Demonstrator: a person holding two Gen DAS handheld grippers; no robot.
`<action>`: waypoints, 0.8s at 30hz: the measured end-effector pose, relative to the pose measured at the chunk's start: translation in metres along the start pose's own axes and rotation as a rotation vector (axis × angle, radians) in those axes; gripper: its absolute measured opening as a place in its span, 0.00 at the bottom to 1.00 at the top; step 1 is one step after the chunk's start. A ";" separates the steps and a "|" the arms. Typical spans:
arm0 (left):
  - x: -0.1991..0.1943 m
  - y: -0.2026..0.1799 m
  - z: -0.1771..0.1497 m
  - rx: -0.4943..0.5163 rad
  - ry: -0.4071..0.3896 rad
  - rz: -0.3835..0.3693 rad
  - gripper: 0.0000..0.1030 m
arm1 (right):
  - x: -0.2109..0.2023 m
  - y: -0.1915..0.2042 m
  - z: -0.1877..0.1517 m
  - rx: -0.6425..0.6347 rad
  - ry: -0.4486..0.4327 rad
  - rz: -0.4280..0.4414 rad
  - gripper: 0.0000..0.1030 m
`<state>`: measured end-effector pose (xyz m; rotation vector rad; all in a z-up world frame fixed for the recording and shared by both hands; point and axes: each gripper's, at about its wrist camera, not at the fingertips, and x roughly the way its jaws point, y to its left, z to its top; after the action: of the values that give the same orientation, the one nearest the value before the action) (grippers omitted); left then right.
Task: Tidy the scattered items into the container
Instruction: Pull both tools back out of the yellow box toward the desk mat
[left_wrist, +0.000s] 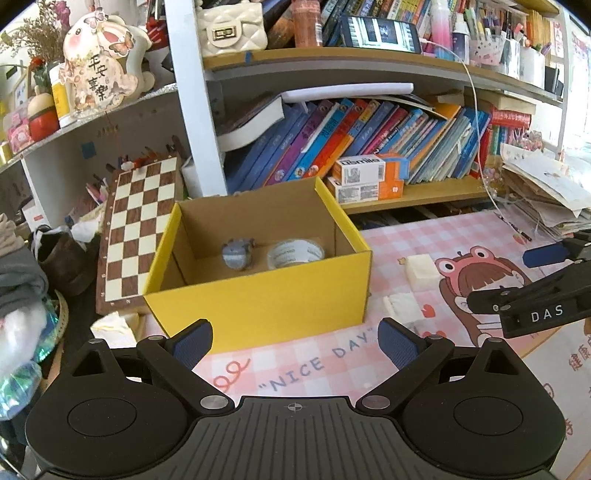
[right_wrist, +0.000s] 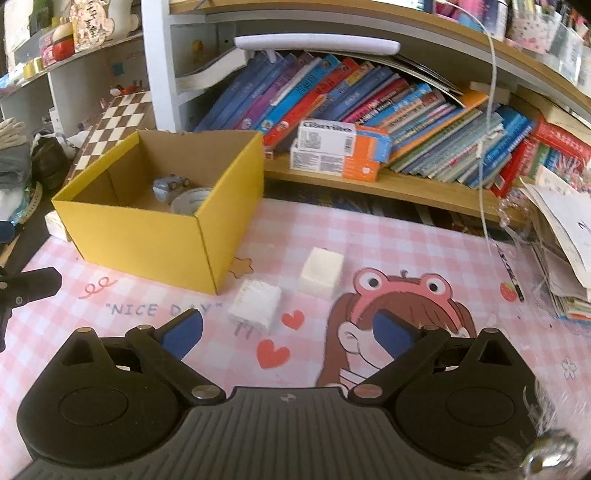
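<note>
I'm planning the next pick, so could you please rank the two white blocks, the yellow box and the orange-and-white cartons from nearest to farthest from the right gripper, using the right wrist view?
1. Ridged white block, just ahead of the open right gripper, slightly left.
2. Plain white block, further ahead on the mat.
3. Yellow box, ahead-left.
4. Orange-and-white cartons, on the shelf behind.

bright daylight | soft shadows | fisheye-bent edges | right view blurred

Pretty cluttered desk corner: the table (right_wrist: 424, 258) wears a pink checked mat with a cartoon frog-hat girl (right_wrist: 402, 314), backed by a wooden bookshelf (left_wrist: 424, 192) crammed with leaning books (left_wrist: 369, 136). A chessboard (left_wrist: 136, 225) leans at left, paper stacks (left_wrist: 546, 192) on the right, bright daylight.
</note>
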<state>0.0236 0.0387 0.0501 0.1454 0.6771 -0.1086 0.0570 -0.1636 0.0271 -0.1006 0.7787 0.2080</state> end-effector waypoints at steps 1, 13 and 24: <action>0.000 -0.003 0.000 0.001 0.002 0.000 0.95 | -0.001 -0.003 -0.002 0.003 0.001 -0.004 0.97; 0.003 -0.040 -0.006 -0.010 0.034 -0.012 0.95 | -0.019 -0.038 -0.030 0.049 0.000 -0.031 0.97; 0.005 -0.072 -0.012 -0.008 0.049 -0.006 0.95 | -0.022 -0.063 -0.046 0.065 -0.004 -0.039 0.97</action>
<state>0.0099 -0.0306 0.0308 0.1384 0.7265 -0.1085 0.0241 -0.2361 0.0104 -0.0534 0.7779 0.1456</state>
